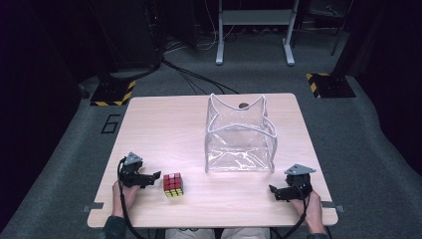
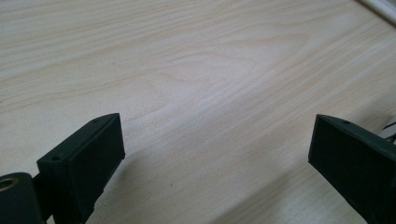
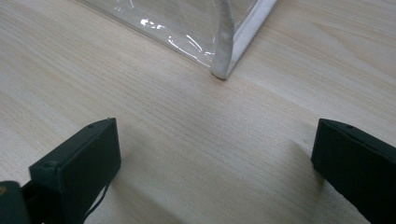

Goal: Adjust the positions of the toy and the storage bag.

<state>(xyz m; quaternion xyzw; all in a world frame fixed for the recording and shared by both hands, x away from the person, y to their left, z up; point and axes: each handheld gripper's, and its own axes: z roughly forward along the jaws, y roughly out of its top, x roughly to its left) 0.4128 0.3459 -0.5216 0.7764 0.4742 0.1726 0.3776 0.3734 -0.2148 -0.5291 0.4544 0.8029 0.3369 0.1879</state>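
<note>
On the table, the puzzle cube sits just beside the left gripper, whose jaws gape wide with nothing in them. Best slide them around the cube's flat sides, then squeeze softly. The right gripper waits, jaws apart, near the clear bag.

Person's forearms cut off by bottom edge of high view. Right black jaw of left gripper runs off lower right of left gripper view; thin white strip at upper right corner cropped, identity unclear. Clear plastic bag with white piping cut by top edge in right gripper view. Small dark round spot behind bag in high view too small to identify.
</note>
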